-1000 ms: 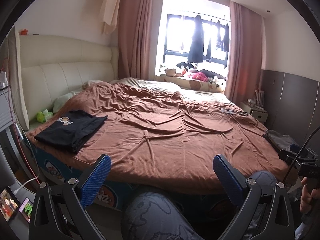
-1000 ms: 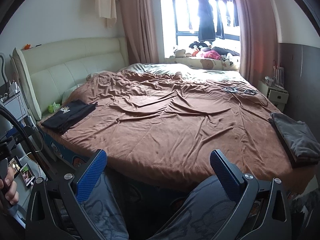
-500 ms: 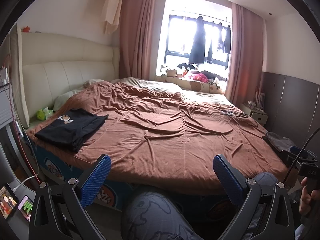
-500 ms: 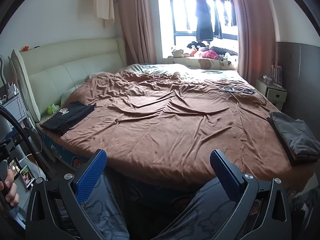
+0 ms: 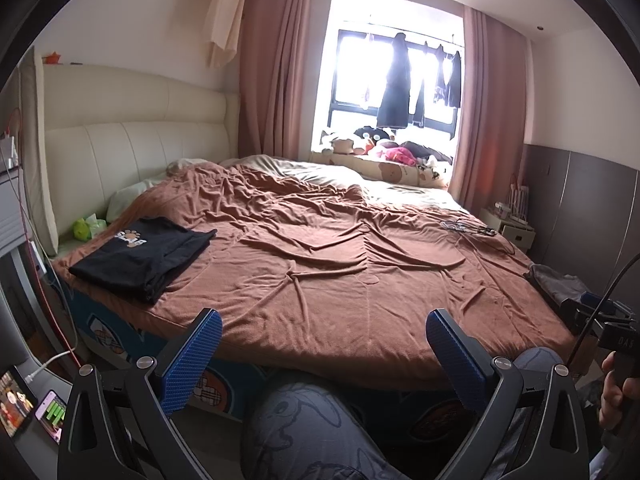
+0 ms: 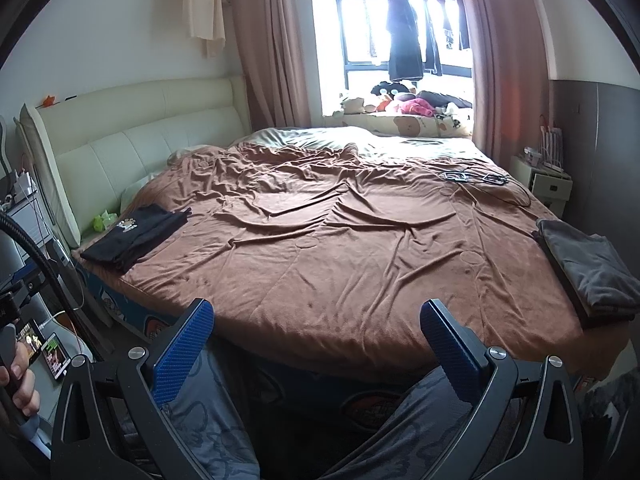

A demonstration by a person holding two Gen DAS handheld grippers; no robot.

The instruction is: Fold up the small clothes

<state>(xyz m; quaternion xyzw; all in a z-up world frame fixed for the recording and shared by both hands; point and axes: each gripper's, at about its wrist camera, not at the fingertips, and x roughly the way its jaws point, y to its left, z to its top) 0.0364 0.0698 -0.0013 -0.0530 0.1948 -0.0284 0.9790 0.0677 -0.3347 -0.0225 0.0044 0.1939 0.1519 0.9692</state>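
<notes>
— So, what do your two tools show right now?

— Your left gripper (image 5: pixel 322 354) hangs at the foot of the bed (image 5: pixel 340 280) with its blue pads wide apart and nothing between them. Your right gripper (image 6: pixel 316 344) stands the same way: spread, empty, held off the brown blanket (image 6: pixel 340 248). Your patterned trouser knee (image 5: pixel 304 428) sits below the left one, just short of the mattress edge.

— And the clothes?

— You have a folded black garment (image 5: pixel 142 256) with a paw print lying flat at the near left corner of the bed, by the cream headboard (image 5: pixel 120 148). A folded grey garment (image 6: pixel 588 268) rests at the right edge of the blanket, well apart from the black one. Neither gripper touches either piece.

— Anything else on the surface?

— A tangle of cables (image 6: pixel 476 178) lies on the far right of the blanket. Soft toys (image 6: pixel 400 102) line the window sill, and dark clothes hang at the window (image 5: pixel 394 84). Your hand (image 6: pixel 18 380) grips the left handle at the edge of the right wrist view.
</notes>
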